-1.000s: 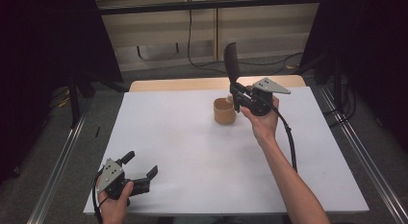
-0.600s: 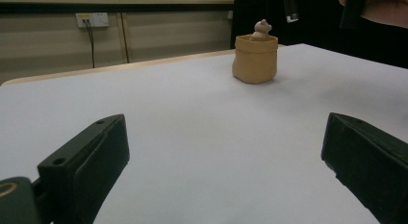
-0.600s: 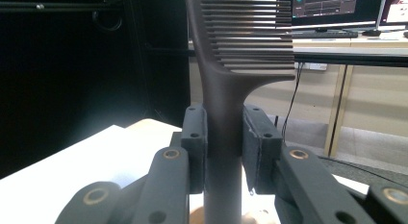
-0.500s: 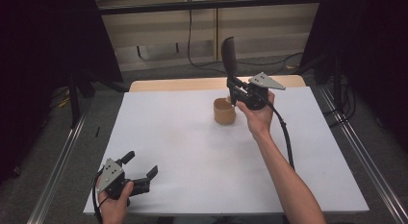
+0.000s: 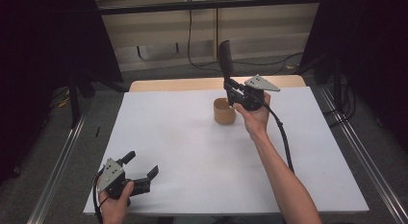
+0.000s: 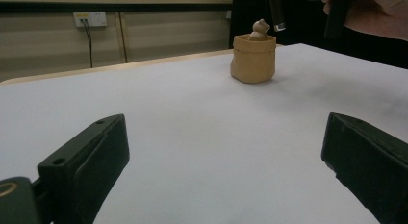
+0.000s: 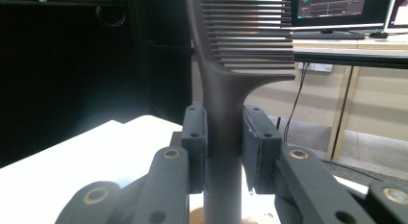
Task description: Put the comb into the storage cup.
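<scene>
Comb (image 7: 226, 89) above pot (image 5: 224, 111), figurine (image 6: 260, 28) inside

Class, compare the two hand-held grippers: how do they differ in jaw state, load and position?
The left hand-held gripper has its jaws spread wide with nothing between them; the right hand-held gripper is clamped on a black comb. The left sits low at the table's near edge; the right is raised above the tan pot. Both are black.

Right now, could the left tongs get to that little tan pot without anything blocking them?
Probably yes: the left tongs stand open, and bare white table lies between them and the small tan pot. The right tongs hold a black comb above it.
</scene>
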Motion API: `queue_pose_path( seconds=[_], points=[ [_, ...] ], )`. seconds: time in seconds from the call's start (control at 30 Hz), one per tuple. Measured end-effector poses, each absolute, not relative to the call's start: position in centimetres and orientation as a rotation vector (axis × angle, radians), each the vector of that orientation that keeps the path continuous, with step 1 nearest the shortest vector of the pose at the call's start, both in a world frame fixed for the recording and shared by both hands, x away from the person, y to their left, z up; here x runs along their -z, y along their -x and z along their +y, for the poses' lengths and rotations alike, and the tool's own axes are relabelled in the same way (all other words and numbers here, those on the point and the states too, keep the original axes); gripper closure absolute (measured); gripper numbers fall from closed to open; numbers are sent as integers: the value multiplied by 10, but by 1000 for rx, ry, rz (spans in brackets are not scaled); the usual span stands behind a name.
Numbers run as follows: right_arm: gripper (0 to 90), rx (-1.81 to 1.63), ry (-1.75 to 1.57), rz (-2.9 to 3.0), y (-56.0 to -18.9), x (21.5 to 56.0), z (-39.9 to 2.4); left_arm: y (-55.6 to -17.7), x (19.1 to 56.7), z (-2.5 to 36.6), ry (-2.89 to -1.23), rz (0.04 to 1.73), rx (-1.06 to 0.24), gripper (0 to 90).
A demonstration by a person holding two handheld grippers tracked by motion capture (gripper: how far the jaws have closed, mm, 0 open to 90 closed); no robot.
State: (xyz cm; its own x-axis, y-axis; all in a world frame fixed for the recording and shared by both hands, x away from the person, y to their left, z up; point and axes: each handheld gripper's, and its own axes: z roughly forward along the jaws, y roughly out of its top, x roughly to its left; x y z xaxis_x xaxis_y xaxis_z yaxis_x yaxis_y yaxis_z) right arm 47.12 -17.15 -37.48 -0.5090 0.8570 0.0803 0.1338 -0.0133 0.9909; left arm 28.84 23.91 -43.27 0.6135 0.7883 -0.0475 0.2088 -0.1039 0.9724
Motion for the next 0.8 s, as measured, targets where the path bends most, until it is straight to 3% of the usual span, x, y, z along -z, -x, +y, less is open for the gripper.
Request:
queue_pose_path(
  seconds=[0.8],
  points=[
    [730, -1584, -989, 1699, -487, 387, -165, -288, 432, 239, -1643, 831, -606, 28]
  ],
)
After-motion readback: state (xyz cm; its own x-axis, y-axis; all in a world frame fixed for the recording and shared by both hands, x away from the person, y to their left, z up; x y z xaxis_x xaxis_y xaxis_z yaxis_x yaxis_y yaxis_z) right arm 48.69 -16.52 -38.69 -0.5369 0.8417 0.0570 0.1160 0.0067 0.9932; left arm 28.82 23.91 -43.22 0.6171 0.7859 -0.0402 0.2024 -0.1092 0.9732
